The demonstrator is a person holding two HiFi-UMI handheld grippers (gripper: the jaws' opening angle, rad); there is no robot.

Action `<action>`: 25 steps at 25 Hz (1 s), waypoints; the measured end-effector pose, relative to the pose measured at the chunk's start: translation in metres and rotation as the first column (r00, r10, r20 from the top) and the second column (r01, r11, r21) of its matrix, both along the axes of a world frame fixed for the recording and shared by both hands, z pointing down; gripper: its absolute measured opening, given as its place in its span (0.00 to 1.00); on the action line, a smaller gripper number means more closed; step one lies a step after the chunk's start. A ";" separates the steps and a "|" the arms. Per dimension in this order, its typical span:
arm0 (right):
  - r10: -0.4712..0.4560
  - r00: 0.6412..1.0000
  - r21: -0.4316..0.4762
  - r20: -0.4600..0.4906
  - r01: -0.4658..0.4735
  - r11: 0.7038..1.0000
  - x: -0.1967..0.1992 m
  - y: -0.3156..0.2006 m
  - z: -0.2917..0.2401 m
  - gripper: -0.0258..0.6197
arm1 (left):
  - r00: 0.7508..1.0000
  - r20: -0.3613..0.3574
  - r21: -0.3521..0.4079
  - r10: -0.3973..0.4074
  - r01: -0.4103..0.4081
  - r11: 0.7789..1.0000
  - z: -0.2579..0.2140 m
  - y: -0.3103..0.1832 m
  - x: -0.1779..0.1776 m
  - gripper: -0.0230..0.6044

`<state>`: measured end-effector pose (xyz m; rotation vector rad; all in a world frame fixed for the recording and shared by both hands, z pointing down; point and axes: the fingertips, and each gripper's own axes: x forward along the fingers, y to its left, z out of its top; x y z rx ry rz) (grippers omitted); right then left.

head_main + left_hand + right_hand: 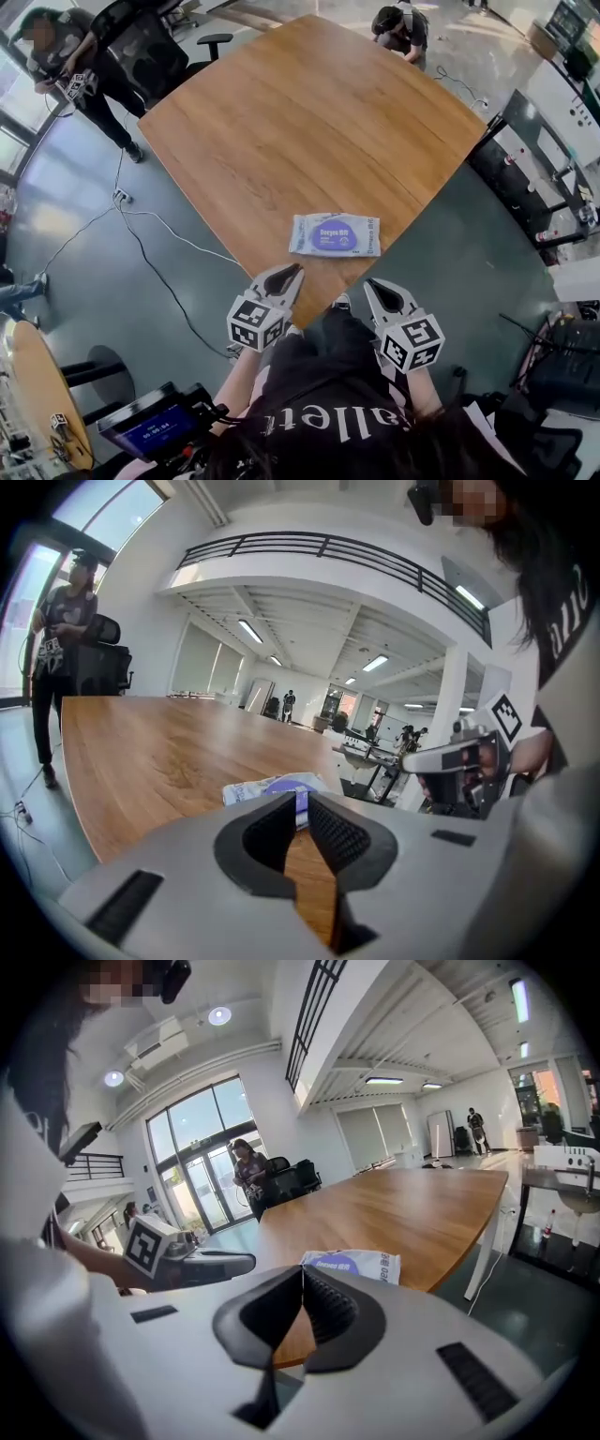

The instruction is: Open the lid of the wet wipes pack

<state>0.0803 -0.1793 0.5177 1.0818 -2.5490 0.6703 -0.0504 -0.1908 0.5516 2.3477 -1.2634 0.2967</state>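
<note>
The wet wipes pack (334, 233) is a flat white packet with a purple lid panel. It lies near the close corner of the wooden table (309, 122) with its lid down. In the head view both grippers hover short of that corner, over the person's lap and clear of the pack. My left gripper (296, 269) shows a narrow slit between its tips, with nothing in it. My right gripper (369, 282) is shut and empty. In the left gripper view the pack (272, 787) sits just beyond the jaws (302, 799). The right gripper view has the pack (354, 1265) ahead, slightly to the right.
A standing person (70, 66) and an office chair (155, 42) are at the table's far left. Another person (401, 28) crouches at the far end. Cables (150, 244) run over the grey floor on the left. A small round table (33, 384) and a screen device (155, 424) are at the lower left.
</note>
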 end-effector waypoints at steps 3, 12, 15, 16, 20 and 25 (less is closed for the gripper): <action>-0.073 0.997 0.002 -0.020 0.073 0.997 -0.006 -0.025 0.005 0.06 | 0.998 0.055 -0.024 0.001 0.001 1.000 0.012 -0.017 0.002 0.10; -0.351 0.928 0.011 -0.127 0.355 0.935 -0.035 -0.070 0.047 0.06 | 0.974 0.204 -0.156 0.094 -0.063 0.986 0.074 -0.056 0.009 0.19; -0.427 0.883 0.018 -0.195 0.439 0.898 -0.049 -0.071 0.056 0.06 | 0.957 0.260 -0.181 0.133 -0.087 0.980 0.082 -0.061 0.003 0.19; -0.445 0.871 0.020 -0.210 0.459 0.888 -0.052 -0.070 0.058 0.06 | 0.949 0.277 -0.186 0.148 -0.098 0.978 0.084 -0.062 0.002 0.19; -0.494 0.833 0.019 -0.250 0.515 0.857 -0.064 -0.069 0.064 0.06 | 0.921 0.327 -0.203 0.214 -0.152 0.967 0.094 -0.064 0.002 0.19; -0.554 0.742 0.024 -0.377 0.606 0.795 -0.074 -0.068 0.076 0.09 | 0.913 0.320 -0.207 0.252 -0.192 0.959 0.091 -0.061 0.003 0.21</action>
